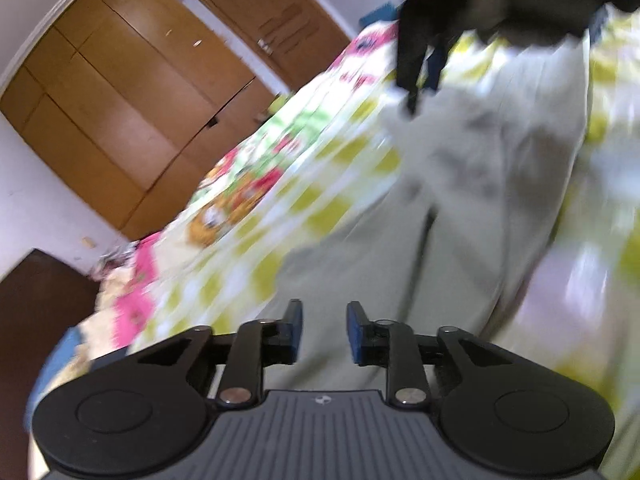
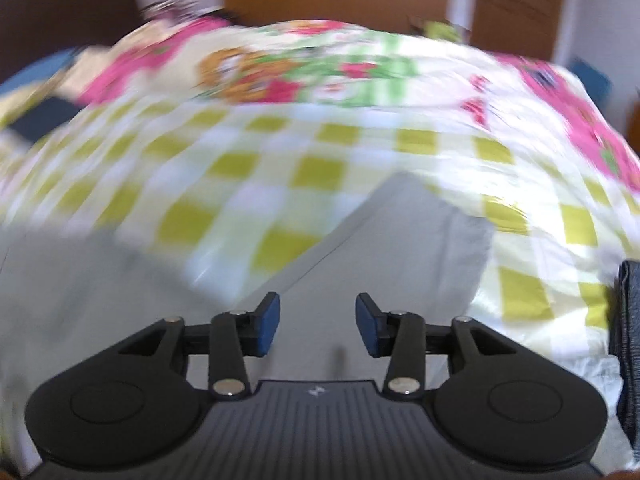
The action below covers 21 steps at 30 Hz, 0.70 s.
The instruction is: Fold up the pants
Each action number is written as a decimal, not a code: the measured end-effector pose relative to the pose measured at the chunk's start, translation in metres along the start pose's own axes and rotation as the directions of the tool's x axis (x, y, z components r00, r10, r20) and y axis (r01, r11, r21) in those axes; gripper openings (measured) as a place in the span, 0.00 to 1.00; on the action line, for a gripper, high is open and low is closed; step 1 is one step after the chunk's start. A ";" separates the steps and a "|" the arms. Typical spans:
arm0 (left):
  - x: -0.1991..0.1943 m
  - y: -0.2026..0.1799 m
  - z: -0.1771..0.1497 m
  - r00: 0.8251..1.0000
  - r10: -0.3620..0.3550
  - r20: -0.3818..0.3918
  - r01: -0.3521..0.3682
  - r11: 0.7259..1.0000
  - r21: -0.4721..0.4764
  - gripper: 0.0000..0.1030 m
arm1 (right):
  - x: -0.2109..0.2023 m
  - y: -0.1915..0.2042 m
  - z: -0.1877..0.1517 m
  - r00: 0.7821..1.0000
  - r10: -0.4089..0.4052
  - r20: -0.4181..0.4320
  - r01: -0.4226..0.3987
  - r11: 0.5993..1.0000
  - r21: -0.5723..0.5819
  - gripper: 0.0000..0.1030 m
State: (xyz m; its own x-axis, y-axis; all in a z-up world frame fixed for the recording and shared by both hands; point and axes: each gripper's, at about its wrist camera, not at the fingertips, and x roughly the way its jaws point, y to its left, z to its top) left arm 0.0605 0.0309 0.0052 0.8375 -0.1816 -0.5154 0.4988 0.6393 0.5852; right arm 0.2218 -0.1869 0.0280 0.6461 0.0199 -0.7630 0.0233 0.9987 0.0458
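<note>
Light grey pants point(image 1: 472, 200) lie spread on a bed with a yellow-checked, floral sheet point(image 1: 312, 184). My left gripper point(image 1: 324, 330) is open and empty, hovering over one pant leg. In that view my right gripper point(image 1: 420, 76) shows far off over the pants, blurred. In the right wrist view a pant leg point(image 2: 400, 248) runs forward to its hem, and a second grey part point(image 2: 80, 280) lies at the left. My right gripper point(image 2: 318, 326) is open and empty just above the leg. Both views are motion-blurred.
Wooden wardrobe doors point(image 1: 132, 92) stand beyond the bed. A dark wooden piece point(image 1: 36, 296) is at the bed's left end. The sheet point(image 2: 280, 152) stretches beyond the pants. A dark strap-like object point(image 2: 630, 340) sits at the right edge.
</note>
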 end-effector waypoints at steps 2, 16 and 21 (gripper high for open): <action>0.016 -0.012 0.015 0.999 -0.043 0.010 0.044 0.998 -0.047 0.42 | 0.027 -0.018 0.020 1.000 -0.019 -0.014 0.020 0.995 0.098 0.49; 0.060 -0.060 0.035 0.990 -0.138 -0.038 0.133 0.984 -0.117 0.42 | 0.125 -0.036 0.060 0.985 -0.102 -0.136 0.142 0.934 0.328 0.45; 0.051 -0.060 0.038 0.991 -0.122 -0.044 0.117 0.987 -0.115 0.38 | 0.092 -0.050 0.053 0.994 -0.014 -0.106 0.051 0.936 0.348 0.03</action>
State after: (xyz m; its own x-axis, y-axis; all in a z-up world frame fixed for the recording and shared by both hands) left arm 0.0816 -0.0449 -0.0320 0.7594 -0.2252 -0.6104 0.5642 0.6951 0.4455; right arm 0.3209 -0.2376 -0.0100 0.5609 0.0104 -0.8278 0.3202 0.9194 0.2285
